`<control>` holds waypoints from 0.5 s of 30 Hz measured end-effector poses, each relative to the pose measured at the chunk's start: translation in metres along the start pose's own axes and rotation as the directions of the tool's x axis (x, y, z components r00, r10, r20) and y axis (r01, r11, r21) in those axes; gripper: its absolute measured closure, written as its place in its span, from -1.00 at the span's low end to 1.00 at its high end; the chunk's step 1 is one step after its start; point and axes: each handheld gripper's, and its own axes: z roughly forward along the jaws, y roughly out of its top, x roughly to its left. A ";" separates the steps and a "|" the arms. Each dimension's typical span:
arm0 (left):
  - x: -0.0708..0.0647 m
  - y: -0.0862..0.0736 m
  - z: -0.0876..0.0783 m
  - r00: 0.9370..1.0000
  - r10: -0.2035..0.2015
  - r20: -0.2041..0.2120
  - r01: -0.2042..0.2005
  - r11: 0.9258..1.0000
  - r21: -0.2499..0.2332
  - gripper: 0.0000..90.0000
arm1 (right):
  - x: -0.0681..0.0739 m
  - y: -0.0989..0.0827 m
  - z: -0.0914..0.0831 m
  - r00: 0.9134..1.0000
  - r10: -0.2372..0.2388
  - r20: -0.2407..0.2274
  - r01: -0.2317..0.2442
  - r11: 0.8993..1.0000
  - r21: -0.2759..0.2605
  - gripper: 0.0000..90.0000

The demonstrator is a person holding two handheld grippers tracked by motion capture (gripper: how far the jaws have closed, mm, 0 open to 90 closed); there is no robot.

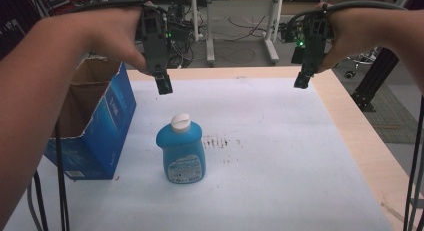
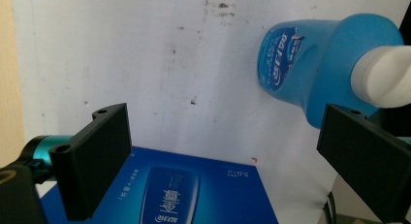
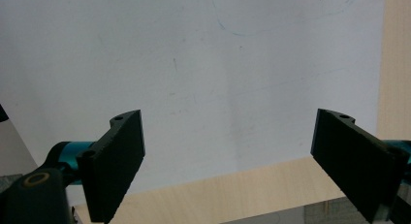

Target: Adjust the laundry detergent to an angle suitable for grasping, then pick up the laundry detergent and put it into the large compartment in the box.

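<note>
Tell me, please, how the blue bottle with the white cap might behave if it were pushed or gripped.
The blue bottle stands upright on a fairly broad base, so it would probably slide before tipping. Its glossy plastic body may be slippery and flex slightly. The narrower white cap looks like the easier grip.

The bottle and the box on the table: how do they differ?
The bottle is rounded and closed with a white cap; the box is square-sided cardboard with its top open. The bottle is smaller and stands near the middle of the white sheet; the box is bigger and sits at its left edge. Both are blue and upright.
</note>
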 end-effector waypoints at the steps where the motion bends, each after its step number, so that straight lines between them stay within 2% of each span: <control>1: 0.001 -0.001 0.000 1.000 -0.005 -0.003 0.005 1.000 -0.007 -0.88 | 0.000 0.000 0.000 1.000 0.002 -0.001 -0.002 1.000 -0.007 -0.75; 6: 0.002 0.003 0.001 1.000 0.002 0.004 -0.002 1.000 -0.015 -0.88 | -0.002 0.000 0.001 1.000 0.013 -0.004 -0.013 1.000 -0.011 -0.75; 7: 0.001 0.004 0.001 1.000 0.008 0.001 -0.008 1.000 -0.012 -0.88 | -0.003 0.000 0.001 1.000 -0.003 0.000 0.003 1.000 -0.011 -0.75; 15: -0.002 0.008 -0.001 1.000 0.009 0.001 -0.009 1.000 -0.020 -0.88 | -0.003 -0.001 -0.002 1.000 0.002 0.006 -0.002 1.000 -0.030 -0.75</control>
